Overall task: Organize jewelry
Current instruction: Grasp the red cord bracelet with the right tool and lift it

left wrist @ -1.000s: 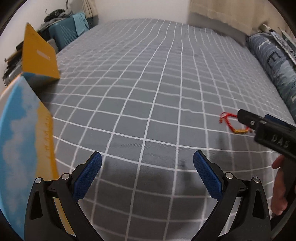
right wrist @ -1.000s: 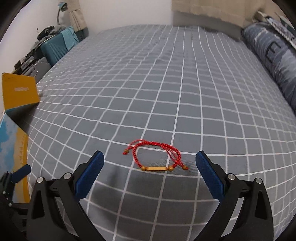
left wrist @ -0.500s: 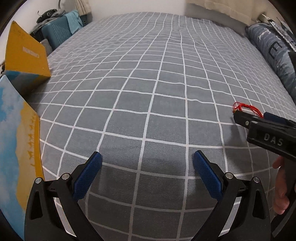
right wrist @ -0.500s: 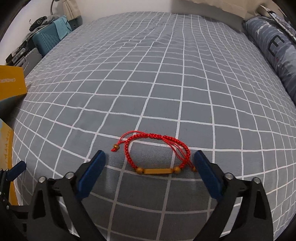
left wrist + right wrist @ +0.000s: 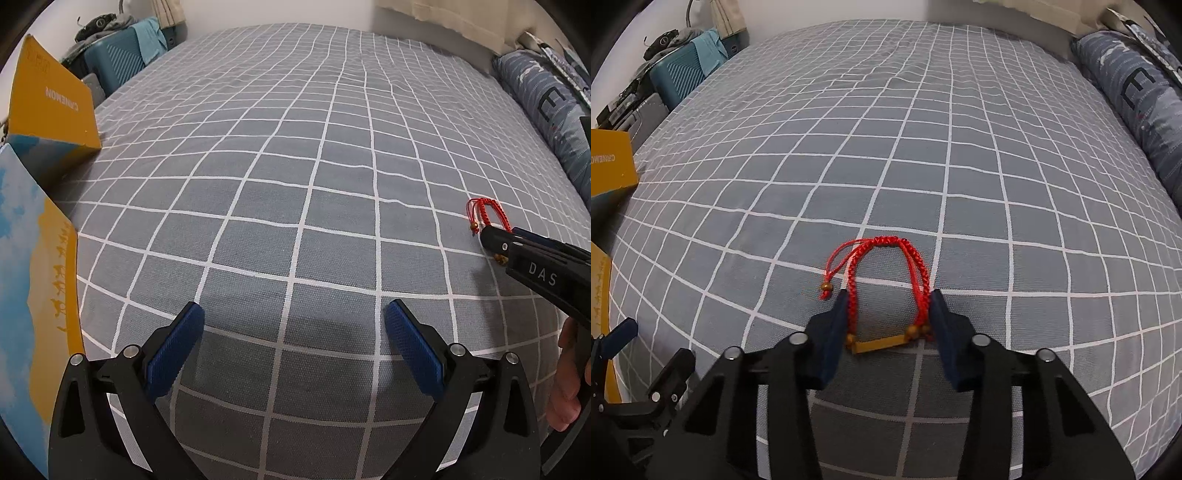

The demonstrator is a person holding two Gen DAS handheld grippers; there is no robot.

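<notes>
A red braided bracelet (image 5: pixel 886 288) with a gold bar and small beads lies on the grey checked bedspread. My right gripper (image 5: pixel 889 310) has its blue pads closed in against both sides of the bracelet, squeezing it narrow on the cloth. In the left wrist view the bracelet (image 5: pixel 487 214) shows at the right, partly behind the right gripper (image 5: pixel 495 240). My left gripper (image 5: pixel 293 325) is open and empty over the bedspread, well left of the bracelet.
A yellow box (image 5: pixel 51 107) with an upright lid and a blue-and-yellow panel (image 5: pixel 33 295) stand at the bed's left edge. A blue patterned pillow (image 5: pixel 1137 107) lies along the right. A teal suitcase (image 5: pixel 683 77) stands at the back left.
My right gripper moved forward over the bracelet and closed on it, pinching the loop narrow. The left gripper stayed open and shifted only slightly.
</notes>
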